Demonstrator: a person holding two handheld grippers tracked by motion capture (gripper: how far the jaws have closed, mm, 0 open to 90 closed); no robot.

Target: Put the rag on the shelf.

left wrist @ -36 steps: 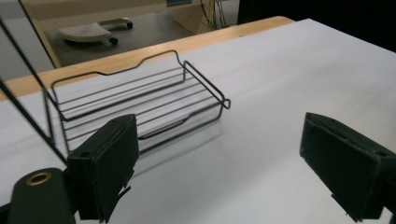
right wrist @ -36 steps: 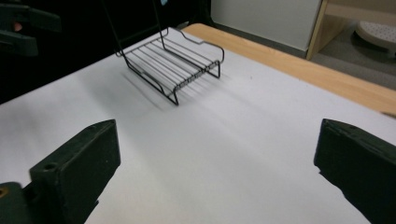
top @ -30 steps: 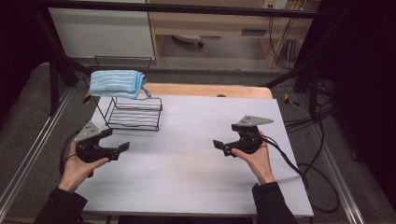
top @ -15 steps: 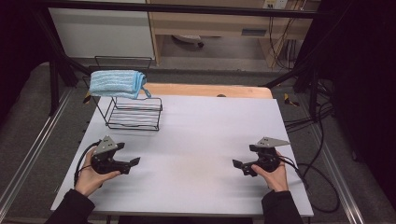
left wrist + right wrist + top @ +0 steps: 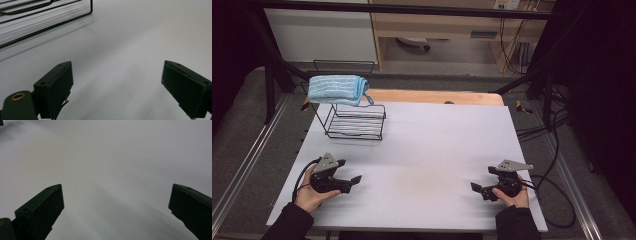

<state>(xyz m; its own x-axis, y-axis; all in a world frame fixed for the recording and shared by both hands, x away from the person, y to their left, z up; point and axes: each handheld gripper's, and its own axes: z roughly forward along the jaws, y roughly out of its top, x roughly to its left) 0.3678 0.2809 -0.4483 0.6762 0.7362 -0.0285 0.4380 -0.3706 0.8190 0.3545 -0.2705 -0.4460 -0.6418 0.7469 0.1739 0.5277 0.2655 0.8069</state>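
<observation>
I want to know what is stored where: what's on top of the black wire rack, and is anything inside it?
A folded blue towel lies on top of the wire rack. Through the wires nothing shows inside; the spot right beneath the towel is covered.

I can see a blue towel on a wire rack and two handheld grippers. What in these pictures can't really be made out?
- Rack: in the left gripper view the frame's top edge cuts it off; its wires are blurred.
- Towel: in the high view, its underside is hidden by its own folds.
- Small dark spot at the table's far edge: too small to identify.
</observation>
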